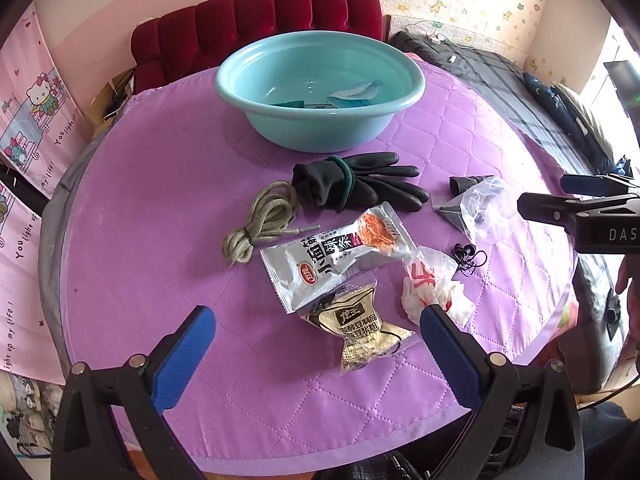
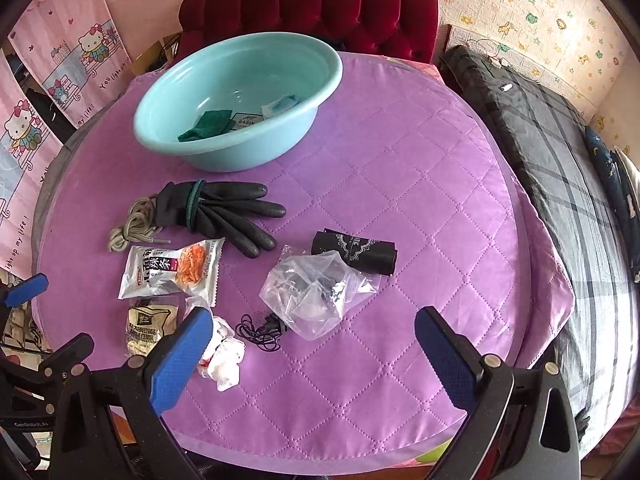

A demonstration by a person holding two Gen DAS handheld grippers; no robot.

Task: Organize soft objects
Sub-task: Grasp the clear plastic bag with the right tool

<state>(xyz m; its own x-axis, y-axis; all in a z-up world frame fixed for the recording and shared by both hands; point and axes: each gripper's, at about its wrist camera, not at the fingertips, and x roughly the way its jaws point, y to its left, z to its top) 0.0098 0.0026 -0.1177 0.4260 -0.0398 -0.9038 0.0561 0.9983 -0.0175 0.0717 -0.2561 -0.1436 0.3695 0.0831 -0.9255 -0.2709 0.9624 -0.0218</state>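
On the purple quilted cover lie black gloves, a grey cord, a silver snack packet, a beige powder packet, a crumpled white bag, black earphones, a clear plastic bag and a black pouch. The teal basin at the back holds a green cloth and a small pale packet. My left gripper hangs open over the powder packet. My right gripper hangs open near the clear bag. Both are empty.
A red tufted headboard stands behind the basin. A bed with a dark plaid blanket runs along the right side. Pink cartoon curtains hang at the left. The cover's right half is bare fabric.
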